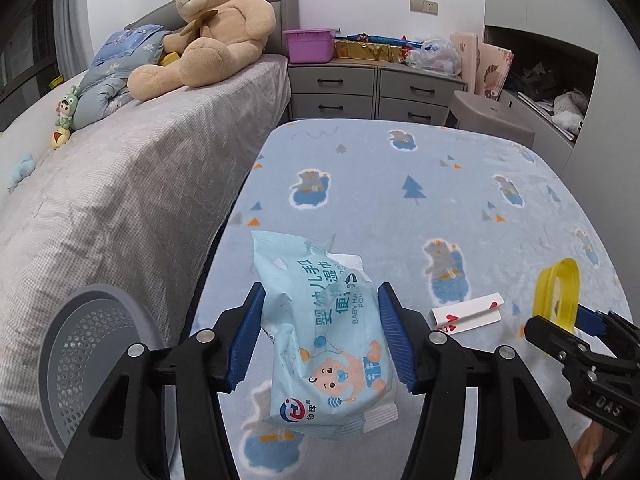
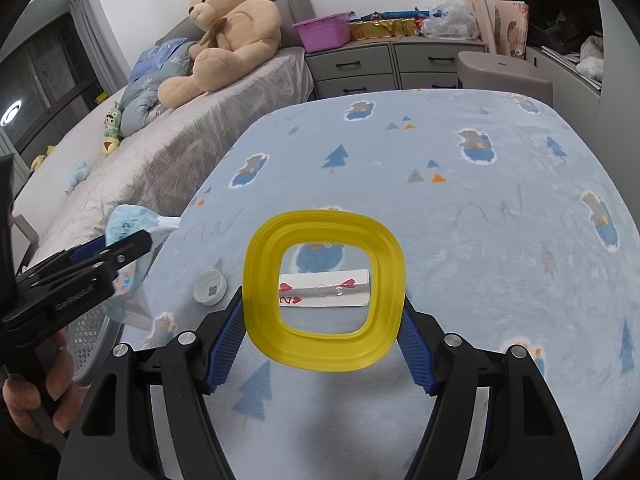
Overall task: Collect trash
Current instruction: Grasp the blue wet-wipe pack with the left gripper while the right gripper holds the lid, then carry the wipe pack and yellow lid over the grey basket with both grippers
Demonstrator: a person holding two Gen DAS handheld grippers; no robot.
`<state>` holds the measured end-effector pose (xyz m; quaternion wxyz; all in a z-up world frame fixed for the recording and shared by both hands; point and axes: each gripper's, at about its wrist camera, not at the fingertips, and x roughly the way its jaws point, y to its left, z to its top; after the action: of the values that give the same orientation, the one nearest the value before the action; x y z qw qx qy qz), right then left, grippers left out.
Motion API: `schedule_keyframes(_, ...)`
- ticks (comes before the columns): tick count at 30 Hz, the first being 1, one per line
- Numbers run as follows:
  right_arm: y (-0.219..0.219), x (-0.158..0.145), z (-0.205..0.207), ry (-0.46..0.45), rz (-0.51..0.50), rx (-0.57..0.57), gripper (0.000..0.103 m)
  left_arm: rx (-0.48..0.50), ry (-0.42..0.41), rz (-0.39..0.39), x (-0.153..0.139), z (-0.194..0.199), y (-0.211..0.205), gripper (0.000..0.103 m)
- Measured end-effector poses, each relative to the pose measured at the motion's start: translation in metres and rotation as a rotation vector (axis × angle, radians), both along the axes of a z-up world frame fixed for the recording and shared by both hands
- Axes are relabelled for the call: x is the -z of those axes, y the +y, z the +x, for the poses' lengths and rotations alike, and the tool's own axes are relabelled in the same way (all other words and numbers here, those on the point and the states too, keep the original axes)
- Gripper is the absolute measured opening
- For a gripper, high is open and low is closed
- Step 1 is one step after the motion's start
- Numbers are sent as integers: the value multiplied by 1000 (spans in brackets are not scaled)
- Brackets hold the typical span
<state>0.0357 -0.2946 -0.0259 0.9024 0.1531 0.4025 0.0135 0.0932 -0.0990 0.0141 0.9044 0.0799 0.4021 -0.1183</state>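
Note:
My left gripper (image 1: 322, 292) is shut on a pale blue pack of baby wipes (image 1: 320, 340) and holds it above the blanket-covered table (image 1: 400, 200). The right wrist view shows the same pack (image 2: 128, 220) at the table's left edge, over the bin side. My right gripper (image 2: 322, 296) is shut on a yellow square ring (image 2: 324, 224), which it holds upright. A folded playing card (image 2: 324, 290) lies on the blanket behind the ring's hole, and the card (image 1: 466, 312) sits right of the pack. A white bottle cap (image 2: 210, 287) rests on the blanket near the left edge.
A grey perforated bin (image 1: 92, 344) stands on the floor between the table and the bed (image 1: 120, 200). A teddy bear (image 1: 212, 28) sits on the bed. Grey drawers (image 1: 372, 92) and a stool (image 1: 492, 116) stand beyond the table's far edge.

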Motion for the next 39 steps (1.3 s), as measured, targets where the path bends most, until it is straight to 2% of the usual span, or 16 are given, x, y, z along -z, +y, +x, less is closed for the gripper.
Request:
schedule_keyframes(5, 9, 1, 0, 1, -14, -9, 68, -25, -22, 2, -3, -18, 23, 55)
schedule_keyframes(13, 48, 2, 5, -4, -73, -58, 68, -112, -58, -6, -11, -41, 88, 55)
schedule_keyframes(19, 92, 2, 14, 2, -87, -134, 68, -202, -85, -3, -16, -50, 148, 55)
schedule_keyframes(26, 157, -13, 25, -34, -93, -253, 68, -313, -97, -5, -16, -48, 212, 55)
schedule_keyframes(33, 223, -20, 48, -57, -60, -374, 68, -405, -69, -8, 2, -43, 260, 55)
schedule_keyframes(39, 274, -13, 64, -49, -48, -473, 68, -460, -43, -29, 17, -40, 291, 55)
